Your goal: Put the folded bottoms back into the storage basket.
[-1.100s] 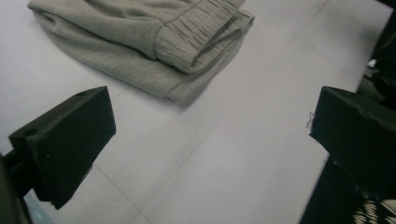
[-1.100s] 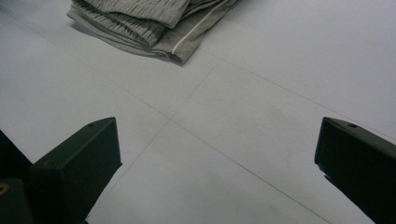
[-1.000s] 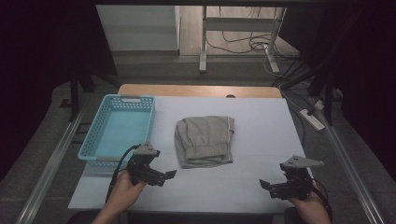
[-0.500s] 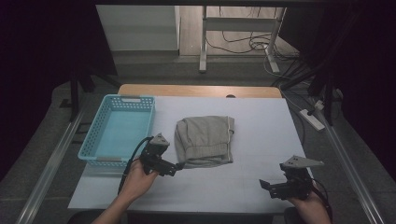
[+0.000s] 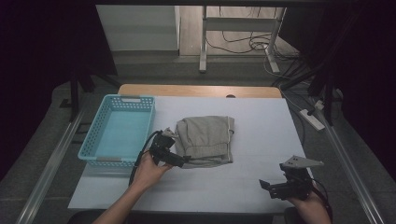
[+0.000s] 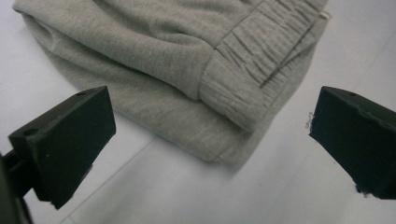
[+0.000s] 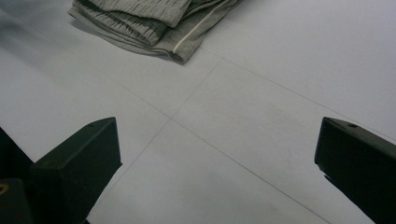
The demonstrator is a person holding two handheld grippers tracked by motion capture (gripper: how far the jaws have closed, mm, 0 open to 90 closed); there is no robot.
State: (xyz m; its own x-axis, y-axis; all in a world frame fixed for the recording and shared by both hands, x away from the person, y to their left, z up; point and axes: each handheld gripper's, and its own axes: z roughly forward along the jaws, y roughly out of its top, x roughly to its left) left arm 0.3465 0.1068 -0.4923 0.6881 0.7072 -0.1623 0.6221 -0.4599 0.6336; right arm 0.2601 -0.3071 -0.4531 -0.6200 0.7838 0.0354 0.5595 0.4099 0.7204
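Right now the left gripper (image 5: 180, 161) has its jaws spread wide, their tips at the near left corner of the folded grey garment (image 5: 206, 140), which lies on the counter (image 5: 261, 126) just ahead between them. Well apart, the right gripper (image 5: 266, 186) also stands open, garment far ahead.

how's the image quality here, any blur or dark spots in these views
High view: the white table is evenly lit while the surroundings fall into near black; the folded grey garment and blue basket read clearly. Left gripper view: the garment's knit is sharp, the near jaws slightly soft, and a soft shadow lies under the cloth edge. Right gripper view: the upper left corner is smeared and the light is dim and flat.
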